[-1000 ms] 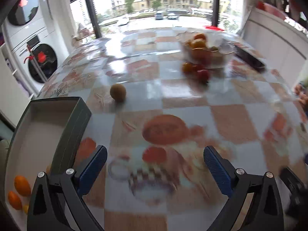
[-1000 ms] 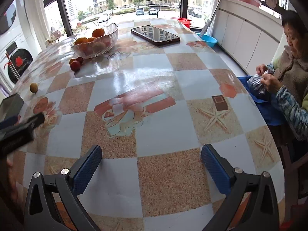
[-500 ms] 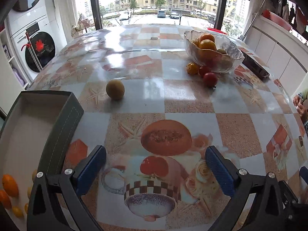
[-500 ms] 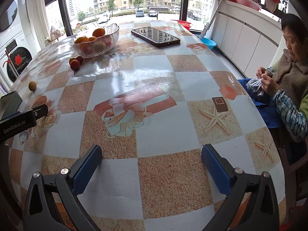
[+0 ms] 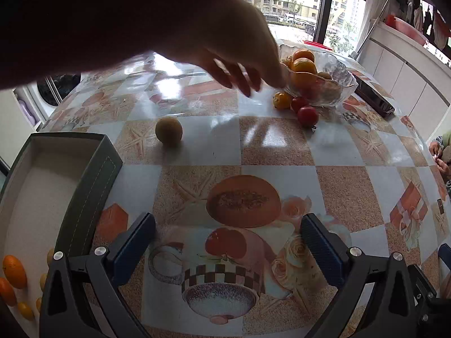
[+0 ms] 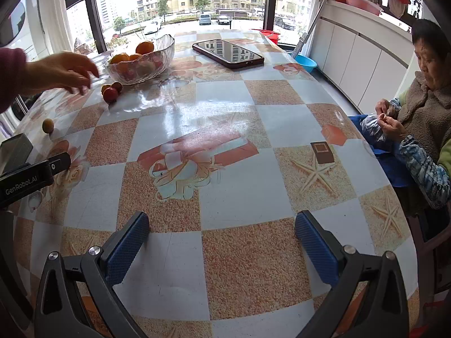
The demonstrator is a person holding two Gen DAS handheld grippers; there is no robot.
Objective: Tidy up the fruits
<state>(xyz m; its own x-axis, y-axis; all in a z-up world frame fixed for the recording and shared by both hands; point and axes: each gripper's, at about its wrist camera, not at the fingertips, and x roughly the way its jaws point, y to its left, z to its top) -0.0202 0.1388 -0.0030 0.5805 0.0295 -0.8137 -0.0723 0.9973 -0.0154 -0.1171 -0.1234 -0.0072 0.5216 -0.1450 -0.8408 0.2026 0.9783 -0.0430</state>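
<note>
My left gripper [image 5: 227, 239] is open and empty over the patterned table. A yellow-green round fruit [image 5: 168, 129] lies ahead of it, also small in the right wrist view [image 6: 48, 125]. A glass bowl [image 5: 335, 84] of oranges stands far right, with a small yellow fruit [image 5: 282, 100] and two red fruits [image 5: 307, 115] in front of it. The bowl [image 6: 146, 64] and red fruits [image 6: 110, 94] show in the right wrist view too. A grey box [image 5: 84, 186] at the left is open. My right gripper [image 6: 222, 238] is open and empty.
A bare hand [image 5: 239, 53] reaches over the table toward the bowl, also in the right wrist view [image 6: 60, 71]. Small oranges [image 5: 14, 270] lie below the box's left side. A phone [image 6: 228, 53] lies behind the bowl. A seated woman [image 6: 425, 118] is at the right edge.
A bare hand has come into both views and reaches toward the bowl. Both grippers have stayed open and hardly moved.
</note>
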